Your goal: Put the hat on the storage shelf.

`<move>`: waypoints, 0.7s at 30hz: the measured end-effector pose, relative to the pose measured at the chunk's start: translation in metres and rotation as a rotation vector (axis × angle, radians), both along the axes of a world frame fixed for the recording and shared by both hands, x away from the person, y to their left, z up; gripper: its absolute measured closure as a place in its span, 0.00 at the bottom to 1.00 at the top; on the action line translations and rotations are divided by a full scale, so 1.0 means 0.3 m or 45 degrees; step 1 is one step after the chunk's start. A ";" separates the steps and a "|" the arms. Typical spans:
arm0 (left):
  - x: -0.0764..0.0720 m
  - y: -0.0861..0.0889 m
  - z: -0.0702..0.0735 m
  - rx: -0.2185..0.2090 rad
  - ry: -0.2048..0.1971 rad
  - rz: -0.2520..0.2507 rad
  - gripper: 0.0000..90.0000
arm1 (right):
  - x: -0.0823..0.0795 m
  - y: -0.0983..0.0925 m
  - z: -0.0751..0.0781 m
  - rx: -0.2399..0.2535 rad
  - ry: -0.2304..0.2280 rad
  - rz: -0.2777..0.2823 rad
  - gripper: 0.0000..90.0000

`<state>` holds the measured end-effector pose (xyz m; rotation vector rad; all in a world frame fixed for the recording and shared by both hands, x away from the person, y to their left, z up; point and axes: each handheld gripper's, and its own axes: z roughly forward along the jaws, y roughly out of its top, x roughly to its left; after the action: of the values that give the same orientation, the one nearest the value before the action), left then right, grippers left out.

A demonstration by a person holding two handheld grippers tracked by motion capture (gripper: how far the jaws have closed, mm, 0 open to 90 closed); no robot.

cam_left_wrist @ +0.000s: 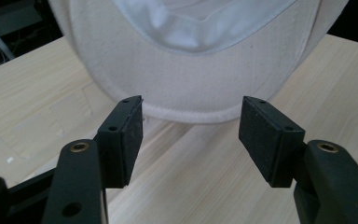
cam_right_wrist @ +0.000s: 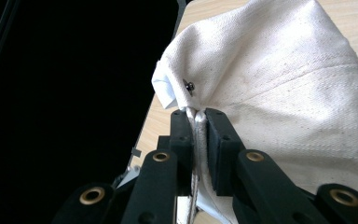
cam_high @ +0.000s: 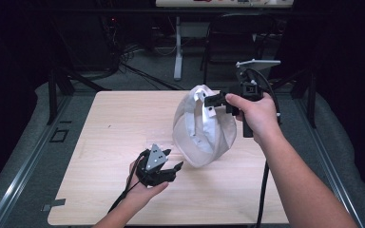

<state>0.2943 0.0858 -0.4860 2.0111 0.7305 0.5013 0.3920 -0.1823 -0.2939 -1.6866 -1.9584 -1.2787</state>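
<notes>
We see bare tabletop (cam_high: 114, 123) left of and behind the left claw (cam_high: 171, 161), which rests low with its jaws spread and nothing between them. The cap (cam_high: 200, 127) hangs just ahead of that claw, its brim edge (cam_left_wrist: 191, 114) nearly level with the pads and close above the wood. The right claw (cam_right_wrist: 196, 140) is pressed together, pinching the cap's rear edge, holding it up with its hollow facing the left claw.

right gripper (cam_high: 215, 100) pinches white cap (cam_high: 201, 127), lifted above table (cam_high: 109, 128) | left gripper (cam_high: 171, 161) near-left of cap, jaws apart
</notes>
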 end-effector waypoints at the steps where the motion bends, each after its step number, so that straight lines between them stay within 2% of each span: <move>1: 0.003 -0.011 0.004 -0.005 0.000 -0.007 0.45 | 0.000 0.000 0.000 0.000 0.000 0.000 0.91; 11: 0.009 -0.110 0.016 0.011 -0.003 -0.047 0.43 | 0.042 0.031 0.003 0.017 0.002 -0.023 0.91; 12: 0.009 -0.131 0.016 0.032 -0.007 -0.051 0.42 | 0.047 0.037 0.008 0.019 -0.002 -0.028 0.91; 15: 0.012 -0.159 0.010 0.053 -0.016 -0.035 0.42 | 0.055 0.046 0.015 0.020 -0.004 -0.028 0.91; 21: 0.041 -0.227 -0.023 0.112 0.011 0.008 0.42 | 0.060 0.058 0.022 0.024 -0.006 -0.030 0.91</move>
<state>0.3065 0.0177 -0.4928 2.0944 0.7316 0.5369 0.4099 -0.1651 -0.2874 -1.7041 -1.9285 -1.3060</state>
